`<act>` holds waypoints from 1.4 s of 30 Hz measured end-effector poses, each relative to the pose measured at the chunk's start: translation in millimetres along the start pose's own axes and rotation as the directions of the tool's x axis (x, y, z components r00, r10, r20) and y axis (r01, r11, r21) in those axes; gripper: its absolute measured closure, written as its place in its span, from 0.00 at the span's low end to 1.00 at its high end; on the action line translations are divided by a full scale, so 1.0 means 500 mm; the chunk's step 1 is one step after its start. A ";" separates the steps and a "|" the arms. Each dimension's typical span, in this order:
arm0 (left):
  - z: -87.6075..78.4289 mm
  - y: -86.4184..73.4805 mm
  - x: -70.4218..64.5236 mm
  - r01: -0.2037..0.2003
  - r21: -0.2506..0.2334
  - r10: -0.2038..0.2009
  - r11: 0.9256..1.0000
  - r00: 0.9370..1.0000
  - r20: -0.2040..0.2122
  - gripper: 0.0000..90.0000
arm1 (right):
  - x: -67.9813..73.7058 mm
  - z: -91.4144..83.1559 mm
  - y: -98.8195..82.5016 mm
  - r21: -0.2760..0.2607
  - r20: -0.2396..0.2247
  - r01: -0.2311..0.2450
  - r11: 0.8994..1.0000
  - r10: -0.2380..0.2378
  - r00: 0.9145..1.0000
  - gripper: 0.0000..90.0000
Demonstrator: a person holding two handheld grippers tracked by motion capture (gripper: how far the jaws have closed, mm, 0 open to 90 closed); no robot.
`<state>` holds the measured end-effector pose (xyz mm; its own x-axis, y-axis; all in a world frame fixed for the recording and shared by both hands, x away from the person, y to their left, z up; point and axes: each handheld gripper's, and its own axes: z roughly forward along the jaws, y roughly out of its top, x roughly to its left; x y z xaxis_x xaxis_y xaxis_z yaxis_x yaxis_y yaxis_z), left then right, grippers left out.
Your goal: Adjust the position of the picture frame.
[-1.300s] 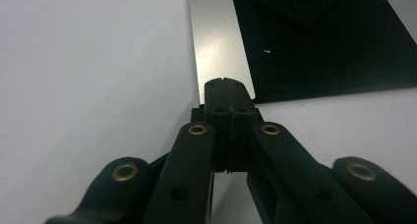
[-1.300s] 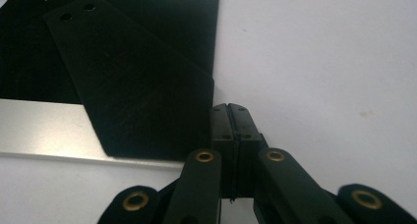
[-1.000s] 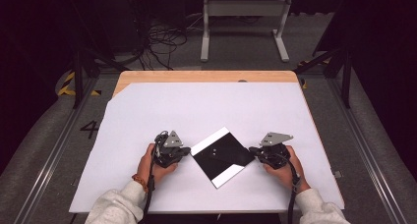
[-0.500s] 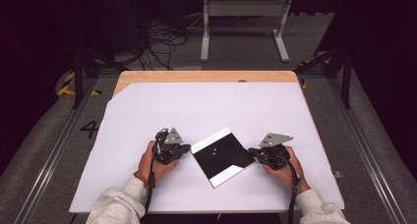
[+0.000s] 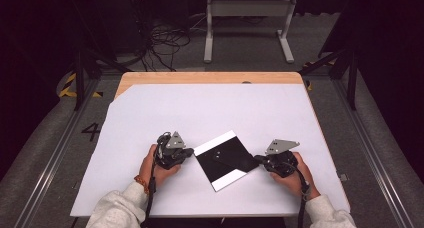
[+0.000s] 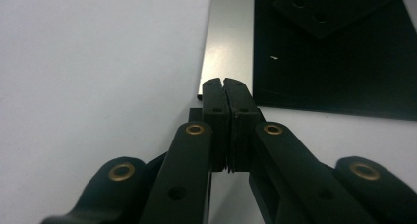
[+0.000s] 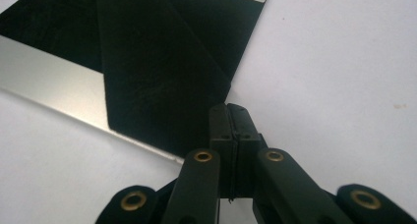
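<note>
Black panel [image 5: 226, 159], one only, lies at lower centre of the high view between the left gripper [image 5: 188, 151] and right gripper [image 5: 258, 159]. Left gripper view: jaws pressed together, empty, tips at the panel's pale strip [image 6: 227, 47]; panel cut off upper right. Right gripper view: jaws likewise closed on nothing beside the panel's corner; panel top cropped.
</note>
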<state>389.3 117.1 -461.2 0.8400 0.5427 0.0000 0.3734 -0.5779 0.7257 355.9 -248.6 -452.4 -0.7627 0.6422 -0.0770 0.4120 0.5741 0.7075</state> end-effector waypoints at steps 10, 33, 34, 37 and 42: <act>0.000 -0.006 -0.025 -0.017 0.018 0.016 1.000 0.999 0.039 0.99 | 0.000 -0.015 -0.015 0.001 -0.052 -0.018 1.000 0.018 0.998 1.00; 0.039 0.030 0.010 -0.017 0.003 0.017 1.000 1.000 -0.016 1.00 | 0.020 -0.011 -0.012 -0.004 -0.084 0.004 1.000 -0.004 0.996 1.00; 0.041 0.032 0.013 -0.012 0.005 0.013 1.000 1.000 -0.016 1.00 | 0.021 -0.010 -0.012 -0.005 -0.087 0.006 1.000 -0.006 0.996 1.00; 0.046 0.037 0.021 -0.002 0.002 0.002 1.000 1.000 -0.023 1.00 | 0.025 -0.009 -0.011 -0.008 -0.097 0.011 1.000 -0.012 0.995 1.00; 0.055 0.041 0.037 0.035 -0.016 -0.036 0.999 0.999 -0.030 1.00 | 0.039 -0.005 -0.007 -0.017 -0.105 0.047 0.999 -0.048 0.993 1.00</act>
<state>423.4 98.5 -465.3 0.8139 0.5810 -0.0055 0.3963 -0.5483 0.7364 338.0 -239.4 -454.7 -0.8295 0.5572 -0.0371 0.3676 0.5948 0.7149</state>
